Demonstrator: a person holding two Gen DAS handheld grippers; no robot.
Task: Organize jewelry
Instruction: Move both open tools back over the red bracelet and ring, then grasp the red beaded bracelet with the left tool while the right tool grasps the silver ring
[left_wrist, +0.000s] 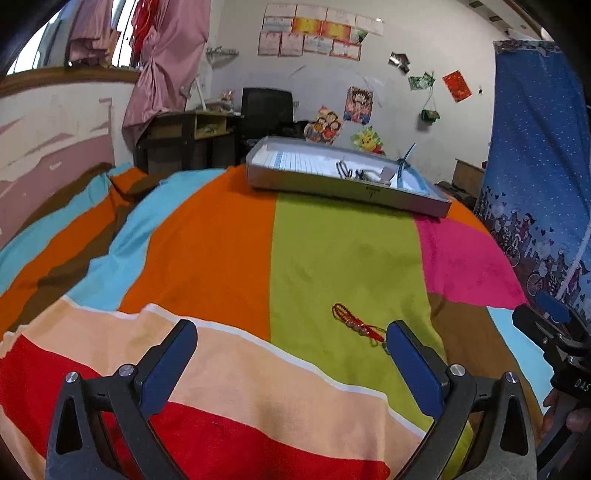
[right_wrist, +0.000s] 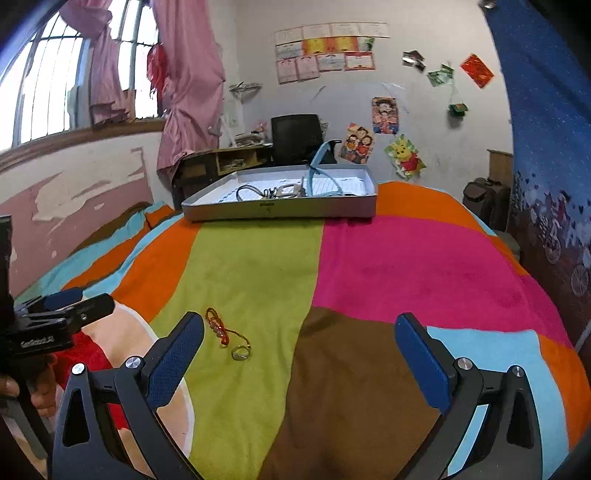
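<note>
Left tongs (left_wrist: 291, 352), right tongs (right_wrist: 299, 345): black angular arms, blue textured pads (right_wrist: 173, 363), silver round screws, white lettering on body.

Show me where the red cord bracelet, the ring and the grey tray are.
Bracelet (right_wrist: 218, 329): right wrist view, on its beaded middle.
Ring (right_wrist: 241, 353): right wrist view, on its metal band.
Tray (right_wrist: 280, 212): right wrist view, on its near wall.

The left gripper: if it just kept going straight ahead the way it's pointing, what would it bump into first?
Probably the striped blanket: the open left gripper points low across it. The red beaded charm lies off towards its right finger, likely missed. Depth is unclear.
</note>
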